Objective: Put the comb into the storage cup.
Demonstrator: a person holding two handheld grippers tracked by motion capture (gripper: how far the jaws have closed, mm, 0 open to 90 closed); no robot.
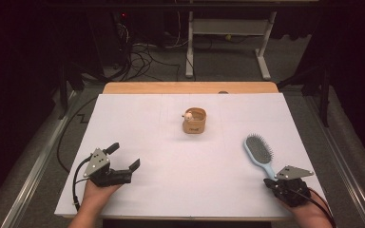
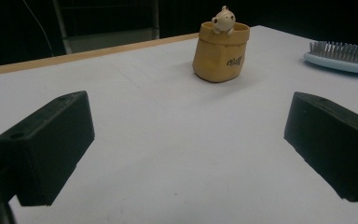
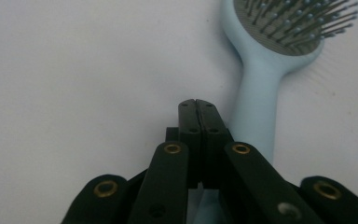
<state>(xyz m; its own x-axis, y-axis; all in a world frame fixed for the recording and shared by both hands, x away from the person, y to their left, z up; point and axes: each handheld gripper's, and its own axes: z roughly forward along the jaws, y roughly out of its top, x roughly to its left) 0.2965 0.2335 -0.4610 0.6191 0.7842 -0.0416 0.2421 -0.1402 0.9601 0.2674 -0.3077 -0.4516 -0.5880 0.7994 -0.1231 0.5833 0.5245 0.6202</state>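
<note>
My high camera looks down on the desk [image 1: 138,128]; my left tool's camera sits low, facing the hairbrush [image 2: 342,57], shared with the close right view.

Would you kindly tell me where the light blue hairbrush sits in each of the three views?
High view: hairbrush at right, before the right gripper.
Left gripper view: bristle head at the right edge.
Right gripper view: upper right, beside the shut jaws.
Shared landmark: white table sheet.
</note>
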